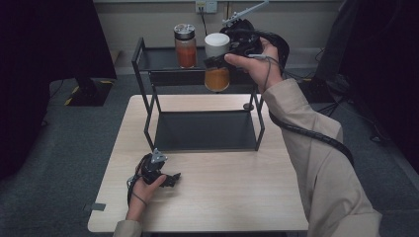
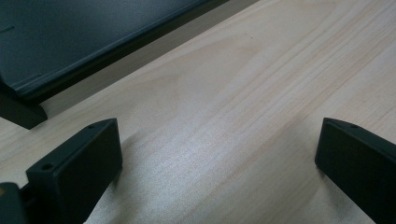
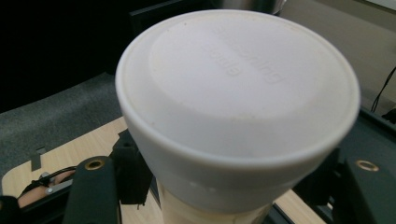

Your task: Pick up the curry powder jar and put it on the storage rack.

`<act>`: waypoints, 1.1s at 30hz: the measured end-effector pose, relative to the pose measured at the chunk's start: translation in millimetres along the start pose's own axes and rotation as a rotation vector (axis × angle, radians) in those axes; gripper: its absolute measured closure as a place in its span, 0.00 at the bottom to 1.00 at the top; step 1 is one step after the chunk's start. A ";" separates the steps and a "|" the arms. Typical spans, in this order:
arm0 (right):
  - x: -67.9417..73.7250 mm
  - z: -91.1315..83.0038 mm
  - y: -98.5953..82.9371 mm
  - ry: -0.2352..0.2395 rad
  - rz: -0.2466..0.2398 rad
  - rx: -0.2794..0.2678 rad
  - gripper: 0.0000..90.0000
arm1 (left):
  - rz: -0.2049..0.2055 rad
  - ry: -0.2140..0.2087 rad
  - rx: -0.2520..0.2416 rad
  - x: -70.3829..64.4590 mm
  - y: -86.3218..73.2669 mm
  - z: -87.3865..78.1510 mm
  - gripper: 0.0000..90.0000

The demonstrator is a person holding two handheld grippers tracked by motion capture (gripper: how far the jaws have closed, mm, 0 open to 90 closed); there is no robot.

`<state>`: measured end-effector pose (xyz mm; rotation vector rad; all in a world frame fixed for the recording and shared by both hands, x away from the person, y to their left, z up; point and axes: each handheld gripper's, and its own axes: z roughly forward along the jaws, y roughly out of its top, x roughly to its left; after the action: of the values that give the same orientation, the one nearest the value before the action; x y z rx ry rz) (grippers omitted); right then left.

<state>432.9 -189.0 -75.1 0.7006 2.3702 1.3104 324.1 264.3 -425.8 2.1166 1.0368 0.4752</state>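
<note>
At about seven o'clock on the pale wooden bench (image 1: 207, 197), the left gripper (image 1: 170, 178) rests in the person's left hand (image 1: 143, 190), its jaws spread wide and released over bare wood, grasping nothing. Beyond it, toward twelve o'clock, stands a black two-tier rack (image 1: 148, 106), its upper shelf carrying a metal-capped jar (image 1: 186, 46) of reddish-orange powder at the eleven o'clock side. Just beside that jar, at roughly one o'clock, the right gripper (image 1: 217, 60) holds a white-capped jar (image 1: 217, 60) of orange powder upright in the air at the front edge of the upper shelf, jaws clenched on the jar just under its cap; the right gripper view looks down on the cap (image 3: 238, 100), with a jaw on either side.
</note>
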 end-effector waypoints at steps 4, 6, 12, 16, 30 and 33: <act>-1.8 0.2 6.1 -0.009 0.011 -0.008 0.38 | 0.000 0.000 0.000 0.0 0.0 0.0 0.00; -2.2 0.6 9.7 -0.017 0.013 -0.008 0.38 | 0.000 0.000 0.000 0.0 0.0 0.0 0.00; -5.3 3.5 19.0 -0.040 0.023 -0.012 0.38 | 0.000 0.000 0.000 0.1 0.0 0.0 0.00; -9.7 7.2 23.9 -0.052 0.027 -0.012 0.38 | 0.000 0.000 0.000 0.0 0.0 0.0 0.00; -27.7 22.0 36.3 -0.103 0.068 -0.014 0.38 | 0.002 0.000 0.002 0.2 0.3 -0.1 0.00; -29.7 24.5 40.2 -0.109 0.063 -0.007 0.38 | 0.002 0.000 0.002 0.2 0.3 -0.1 0.00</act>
<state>480.0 -171.0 -51.6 0.8298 2.2730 1.2710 324.3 264.4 -425.5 2.1196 1.0351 0.4750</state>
